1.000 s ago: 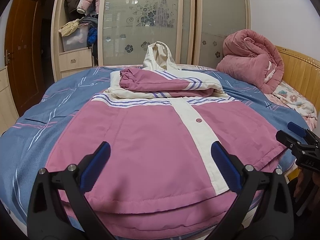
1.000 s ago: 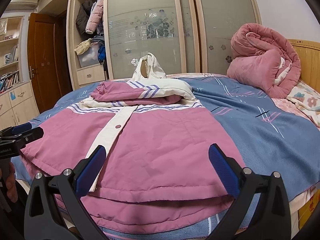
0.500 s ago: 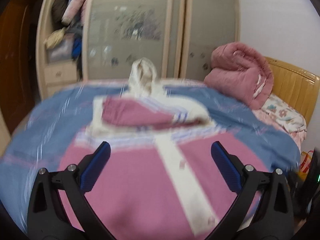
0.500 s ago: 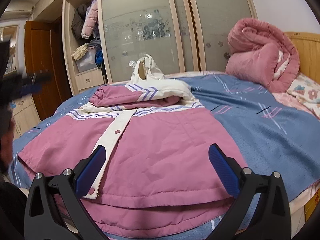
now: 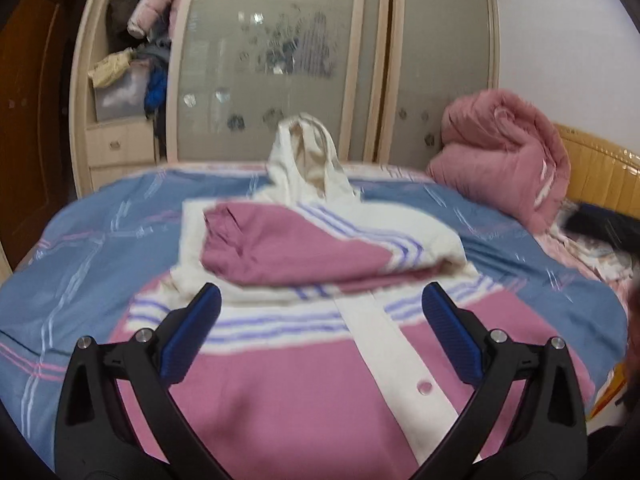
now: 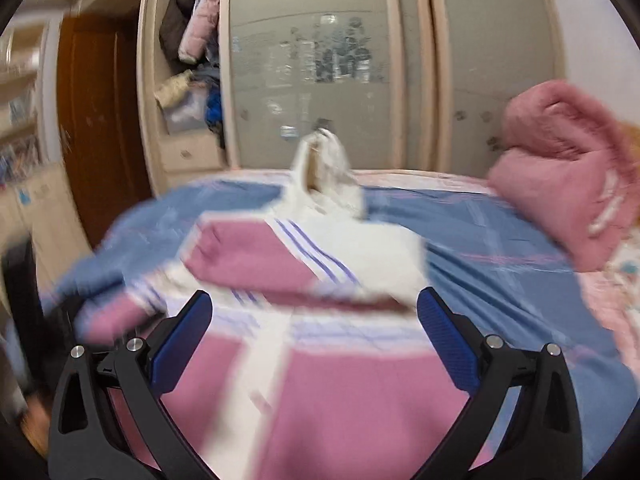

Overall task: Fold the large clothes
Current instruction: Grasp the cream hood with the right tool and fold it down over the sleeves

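A pink and white hooded jacket lies front up on the blue bed cover, sleeves folded across the chest, white hood standing up at the far end. It also shows, blurred, in the right wrist view. My left gripper is open and empty above the jacket's body, near the striped chest band. My right gripper is open and empty above the same area.
A rolled pink quilt lies at the bed's far right by the wooden headboard. A wardrobe with frosted sliding doors and an open shelf of clothes stands behind. A brown door is left.
Both grippers have moved forward over the jacket from its hem toward the chest and folded sleeves. Both stay open. The views are now motion blurred.
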The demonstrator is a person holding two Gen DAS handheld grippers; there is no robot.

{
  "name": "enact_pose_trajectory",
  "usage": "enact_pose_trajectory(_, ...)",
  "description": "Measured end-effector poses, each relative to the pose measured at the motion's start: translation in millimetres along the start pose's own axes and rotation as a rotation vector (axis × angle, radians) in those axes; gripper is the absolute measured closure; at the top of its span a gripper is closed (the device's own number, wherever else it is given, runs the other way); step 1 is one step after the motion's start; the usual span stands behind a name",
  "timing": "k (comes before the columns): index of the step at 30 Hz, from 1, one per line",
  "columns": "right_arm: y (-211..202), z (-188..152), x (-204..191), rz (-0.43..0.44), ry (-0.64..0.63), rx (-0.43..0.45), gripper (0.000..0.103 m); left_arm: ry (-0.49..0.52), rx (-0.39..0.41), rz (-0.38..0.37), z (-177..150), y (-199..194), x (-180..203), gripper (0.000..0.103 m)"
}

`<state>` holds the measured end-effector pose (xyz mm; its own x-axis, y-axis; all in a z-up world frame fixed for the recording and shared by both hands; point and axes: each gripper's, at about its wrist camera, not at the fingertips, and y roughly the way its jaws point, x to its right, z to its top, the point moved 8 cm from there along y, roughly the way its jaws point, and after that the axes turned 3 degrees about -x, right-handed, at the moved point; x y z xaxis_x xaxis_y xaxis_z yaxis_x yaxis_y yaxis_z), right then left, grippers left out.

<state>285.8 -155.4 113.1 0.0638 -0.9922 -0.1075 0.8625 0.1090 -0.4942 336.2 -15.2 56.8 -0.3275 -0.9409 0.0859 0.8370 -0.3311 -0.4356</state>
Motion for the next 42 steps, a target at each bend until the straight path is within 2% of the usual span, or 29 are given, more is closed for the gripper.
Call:
enact_pose_trajectory(5, 95.8, 89.5, -20.1, 0.259, 0.212, -0.002, 0.001, -0.051, 0.019, 0.024, 10.7, 3.6, -32.9, 0.002)
enact_pose_trajectory(7, 135.4, 117.4, -26.2, 0.336, 0.306, -0.005, 0.002, -0.093, 0.019, 0.029, 12.6, 8.8, -50.6, 0.002)
enact_pose_trajectory(8, 166.6, 132.8, -29.4, 0.365, 0.354, -0.028, 0.007, -0.110, 0.018, 0.029, 12.3, 10.8, -58.4, 0.002)
enact_pose_trajectory(12, 273.4, 165.3, -24.3, 0.305, 0.423, -0.100, 0.025, -0.169, 0.034, 0.045, 15.5, 12.6, -86.0, 0.002)
enact_pose_trajectory(15, 339.5, 171.7, -14.6, 0.246, 0.443, -0.141, 0.029, -0.223, 0.031, 0.045, 13.6, 14.2, -104.1, 0.002)
enact_pose_trajectory(19, 411.5, 165.8, -6.4, 0.144, 0.392, -0.225, 0.031, -0.269, 0.003, 0.052, 8.2, 16.7, -121.8, 0.002)
enact_pose_trajectory(24, 462.2, 159.8, -9.9, 0.080, 0.320, -0.282, 0.032, -0.264, -0.004, 0.057, 5.9, 16.7, -126.0, 0.002)
enact_pose_trajectory(25, 466.9, 159.1, -11.7, 0.078, 0.316, -0.287, 0.035, -0.261, -0.009, 0.056, 4.3, 18.6, -125.0, 0.002)
enact_pose_trajectory(26, 470.2, 157.5, -19.9, 0.117, 0.304, -0.300, 0.055, -0.263, -0.019, 0.051, 2.7, 20.6, -124.0, 0.002)
enact_pose_trajectory(27, 470.8, 155.5, -25.8, 0.137, 0.290, -0.316, 0.093, -0.265, -0.026, 0.043, 1.6, 22.0, -123.1, 0.002)
enact_pose_trajectory(28, 467.2, 153.2, -33.0, 0.144, 0.255, -0.322, 0.098, -0.259, -0.028, 0.037, 0.9, 23.4, -120.7, 0.002)
enact_pose_trajectory(31, 444.6, 155.0, -52.8, 0.224, 0.189, -0.302, 0.099, -0.244, -0.029, 0.046, 2.1, 23.9, -117.8, 0.002)
enact_pose_trajectory(34, 381.7, 149.0, -81.5, 0.303, 0.092, -0.238, 0.099, -0.266, -0.016, 0.030, 4.9, 18.7, -118.2, 0.002)
enact_pose_trajectory(36, 347.2, 135.4, -92.6, 0.318, 0.054, -0.221, 0.099, -0.270, 0.000, 0.028, 7.6, 14.0, -118.8, 0.002)
enact_pose_trajectory(39, 291.3, 88.9, -107.6, 0.295, -0.050, -0.197, 0.100, -0.284, 0.024, 0.024, 11.7, 6.2, -120.4, 0.002)
enact_pose_trajectory(42, 266.9, 31.2, -118.5, 0.328, -0.042, -0.244, 0.103, -0.311, 0.036, 0.016, 12.9, 0.6, -124.2, 0.002)
